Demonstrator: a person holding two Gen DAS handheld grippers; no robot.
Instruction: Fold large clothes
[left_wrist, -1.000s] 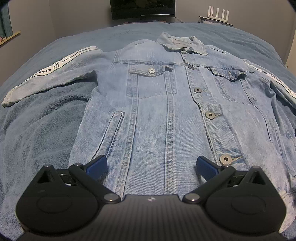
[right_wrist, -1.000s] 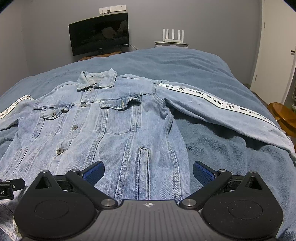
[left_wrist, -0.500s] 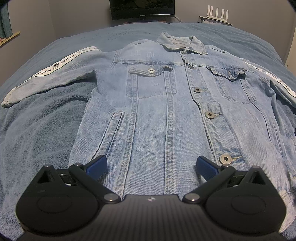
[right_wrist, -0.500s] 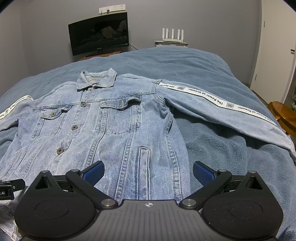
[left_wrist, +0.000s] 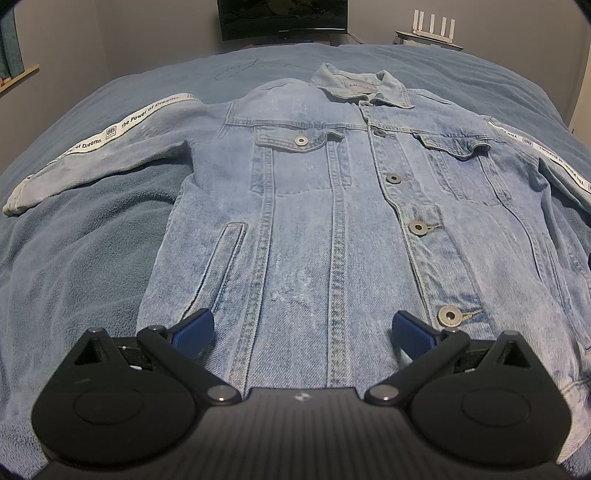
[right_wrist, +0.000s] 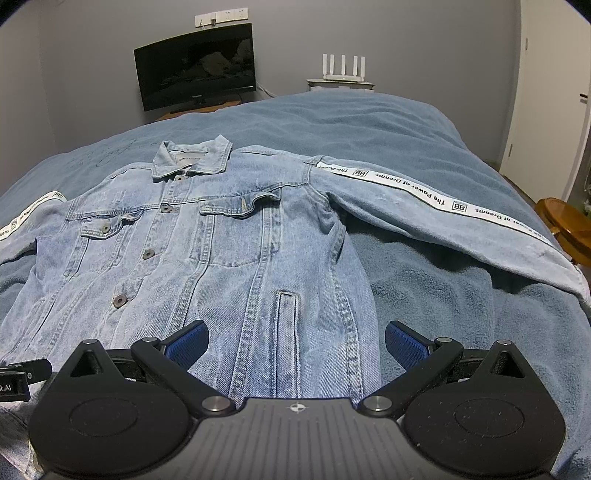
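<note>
We hold both hand-held grippers, left (left_wrist: 302, 332) and right (right_wrist: 295, 341), wide open and empty at the hem of the light-blue denim jacket (left_wrist: 332, 221); its collar points toward the bed's (left_wrist: 74, 258) far edge.

Left gripper (left_wrist: 303, 332): matte black housing, ribbed grey centre plate with a small crosshair mark, two round side discs, triangular cut-outs, silver pivot screws, blue textured pads (left_wrist: 194, 329). Right gripper (right_wrist: 295, 341): same build seen, blue pads (right_wrist: 404, 345), dust specks noted on the black discs.
</note>
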